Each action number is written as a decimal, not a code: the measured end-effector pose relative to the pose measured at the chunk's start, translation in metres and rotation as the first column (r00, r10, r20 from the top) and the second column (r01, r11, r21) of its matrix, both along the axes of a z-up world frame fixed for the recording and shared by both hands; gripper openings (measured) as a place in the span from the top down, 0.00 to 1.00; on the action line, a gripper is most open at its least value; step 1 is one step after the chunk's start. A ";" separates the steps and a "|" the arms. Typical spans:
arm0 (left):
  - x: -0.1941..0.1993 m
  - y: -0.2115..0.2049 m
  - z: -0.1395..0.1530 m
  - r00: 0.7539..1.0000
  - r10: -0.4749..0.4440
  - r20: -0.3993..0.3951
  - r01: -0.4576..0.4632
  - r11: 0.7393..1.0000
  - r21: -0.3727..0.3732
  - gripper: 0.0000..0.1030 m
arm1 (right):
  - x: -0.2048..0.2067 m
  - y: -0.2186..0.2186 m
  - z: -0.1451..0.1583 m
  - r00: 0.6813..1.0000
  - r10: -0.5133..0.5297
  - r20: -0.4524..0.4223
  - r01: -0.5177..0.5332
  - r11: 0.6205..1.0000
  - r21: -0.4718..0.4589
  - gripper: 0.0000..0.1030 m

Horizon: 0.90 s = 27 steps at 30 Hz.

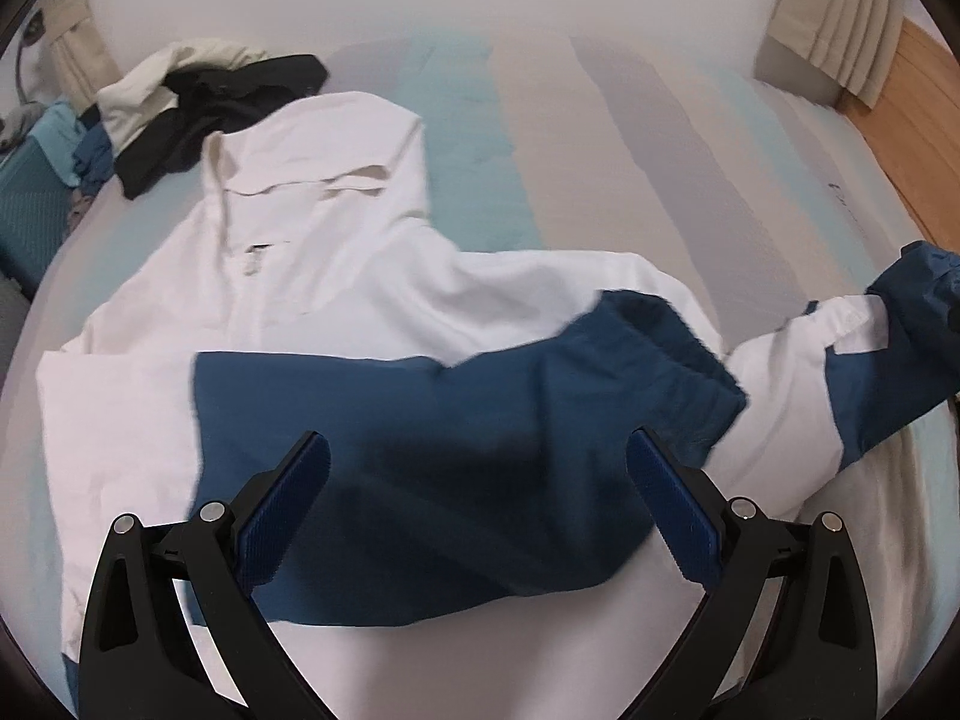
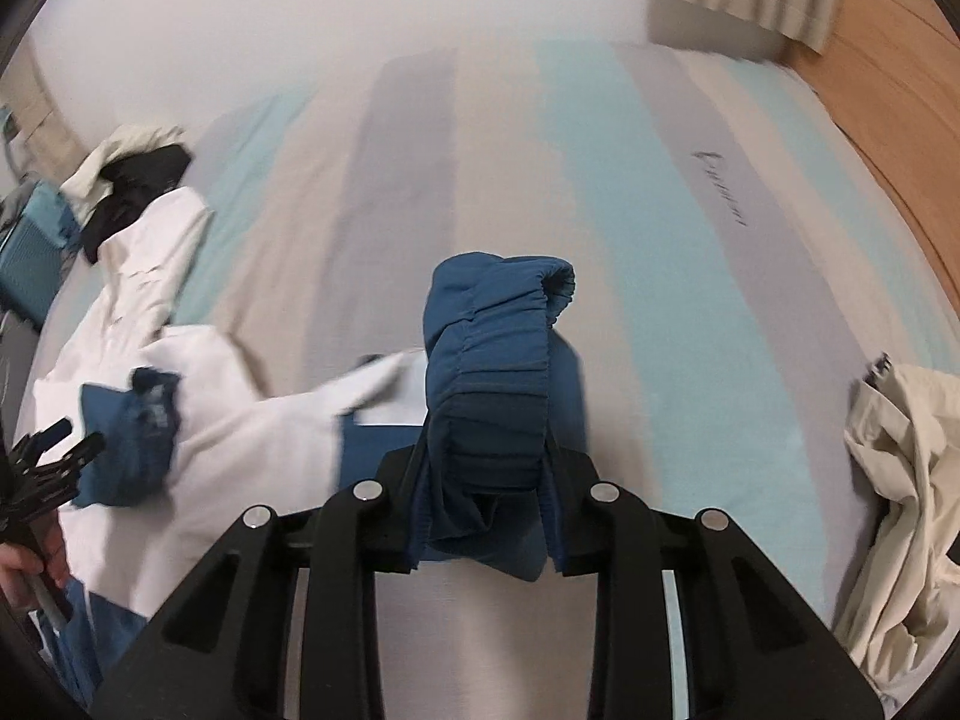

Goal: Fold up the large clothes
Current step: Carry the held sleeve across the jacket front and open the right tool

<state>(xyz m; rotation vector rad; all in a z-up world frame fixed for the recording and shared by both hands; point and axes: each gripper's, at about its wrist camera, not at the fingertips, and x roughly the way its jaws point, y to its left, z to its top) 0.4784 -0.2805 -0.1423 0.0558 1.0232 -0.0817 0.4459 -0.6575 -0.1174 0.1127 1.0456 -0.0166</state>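
Note:
A white and blue jacket [image 1: 312,300] lies spread on the striped bed, hood toward the far left. One blue sleeve [image 1: 480,444] is folded across its body. My left gripper [image 1: 477,468] is open and empty, just above that folded sleeve. My right gripper [image 2: 486,462] is shut on the other sleeve's blue elastic cuff [image 2: 498,372] and holds it up off the bed. That sleeve [image 1: 870,348] stretches out to the right in the left wrist view. The left gripper also shows in the right wrist view [image 2: 48,462], at the left edge.
A pile of black, cream and blue clothes [image 1: 198,102] lies at the far left of the bed [image 1: 630,150]. A beige garment [image 2: 906,480] lies at the right. A teal suitcase [image 1: 24,204] stands left of the bed. Wooden floor [image 1: 918,120] and curtain [image 1: 840,12] are beyond the right edge.

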 end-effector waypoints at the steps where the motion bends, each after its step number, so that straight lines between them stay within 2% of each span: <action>1: 0.000 0.007 0.002 1.000 0.005 0.004 -0.005 1.000 0.002 0.06 | 0.003 0.013 0.004 1.000 0.020 0.006 -0.020 1.000 0.004 0.73; 5: -0.003 0.032 0.009 1.000 0.027 0.016 -0.027 1.000 0.010 0.06 | 0.017 0.067 0.019 0.994 0.109 0.023 -0.109 0.994 0.013 0.74; 14: -0.012 0.093 0.035 0.994 0.078 0.070 -0.078 0.997 0.002 0.06 | 0.028 0.170 0.038 0.976 0.211 0.049 -0.212 0.977 0.029 0.74; 27: -0.024 0.211 0.031 0.989 0.136 0.057 -0.136 0.991 -0.005 0.06 | 0.037 0.315 0.027 0.964 0.263 0.028 -0.264 0.960 0.091 0.74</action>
